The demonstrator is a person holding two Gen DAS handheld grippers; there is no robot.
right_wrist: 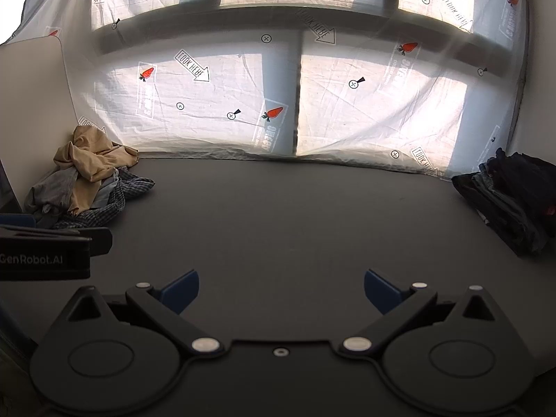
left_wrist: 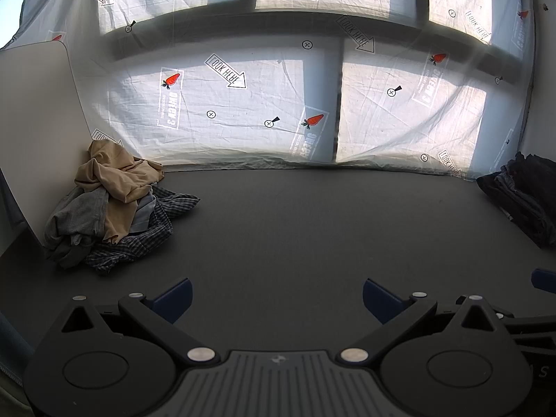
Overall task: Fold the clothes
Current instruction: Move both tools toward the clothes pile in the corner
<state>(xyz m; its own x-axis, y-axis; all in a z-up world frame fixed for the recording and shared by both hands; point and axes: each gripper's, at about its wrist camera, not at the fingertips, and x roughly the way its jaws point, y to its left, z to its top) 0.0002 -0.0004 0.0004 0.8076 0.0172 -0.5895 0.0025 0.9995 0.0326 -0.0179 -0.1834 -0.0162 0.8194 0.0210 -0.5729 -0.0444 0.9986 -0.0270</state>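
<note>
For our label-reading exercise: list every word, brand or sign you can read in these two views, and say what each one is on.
"LOOK HERE", in arrows, repeated on the sheet.
"GenRobot.AI" on the left gripper, seen from the right wrist.
Mirrored block lettering beside the carrot prints on the sheet: unclear, not readable for sure.
Circled cross marks on the sheet: signs, no words.
Clothes pile: no text.

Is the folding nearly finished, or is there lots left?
Some looks done: a dark stack sits folded at the table's right edge. Nothing is in hand; the left tool and right tool are both open and empty. Left: the crumpled pile, tan shirt on top.
</note>
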